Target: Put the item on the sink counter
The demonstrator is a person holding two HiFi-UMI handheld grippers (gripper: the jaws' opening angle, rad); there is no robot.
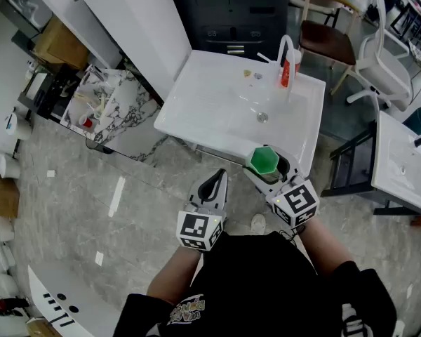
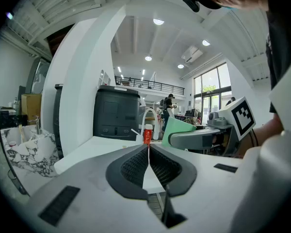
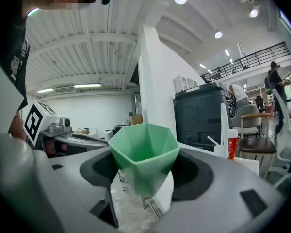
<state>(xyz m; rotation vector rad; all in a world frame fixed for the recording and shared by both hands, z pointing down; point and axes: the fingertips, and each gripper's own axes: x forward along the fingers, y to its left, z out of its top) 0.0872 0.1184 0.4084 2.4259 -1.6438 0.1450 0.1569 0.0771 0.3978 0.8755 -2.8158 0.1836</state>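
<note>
A green faceted cup stands upright between the jaws of my right gripper, which is shut on it. In the head view the green cup hangs just off the near edge of the white sink counter, held by the right gripper. To its left my left gripper is shut and empty, and it is also below the counter's near edge. From the left gripper view, the left gripper has its pads together, with the cup off to the right.
On the sink's far side stand a white faucet and a red bottle. The drain lies in the basin. A marble-topped stand is to the left, with chairs and a second sink to the right.
</note>
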